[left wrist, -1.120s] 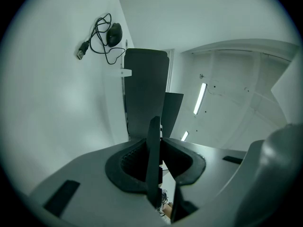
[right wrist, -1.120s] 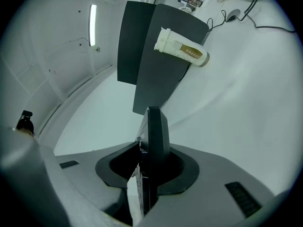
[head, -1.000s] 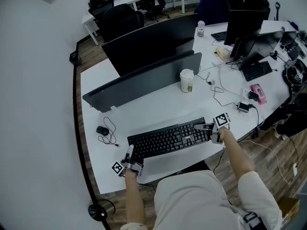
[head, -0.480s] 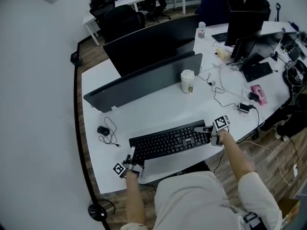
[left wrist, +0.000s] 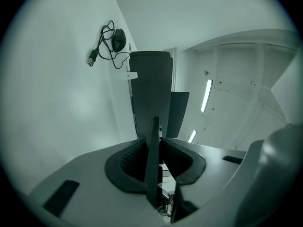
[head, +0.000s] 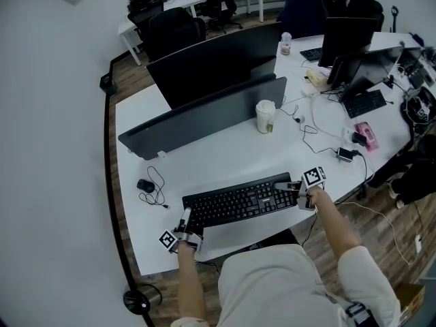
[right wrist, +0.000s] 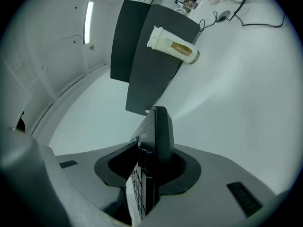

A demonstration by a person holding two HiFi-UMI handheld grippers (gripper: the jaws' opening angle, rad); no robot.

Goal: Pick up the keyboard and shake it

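A black keyboard (head: 238,201) lies along the front of the white desk (head: 225,159). My left gripper (head: 185,216) is at its left end. In the left gripper view the keyboard's thin edge (left wrist: 152,160) stands between the jaws of the left gripper (left wrist: 156,136), which close on it. My right gripper (head: 289,184) is at the right end. Its jaws have just been opening. In the right gripper view the keyboard's end (right wrist: 161,136) sits between the jaws of the right gripper (right wrist: 151,150), with a dark gap on the key side.
A black mouse (head: 145,185) with a coiled cable lies left of the keyboard. A paper coffee cup (head: 265,114) stands by the grey partition (head: 204,114). Cables and a charger (head: 344,152) lie to the right. The desk's front edge is just below the keyboard.
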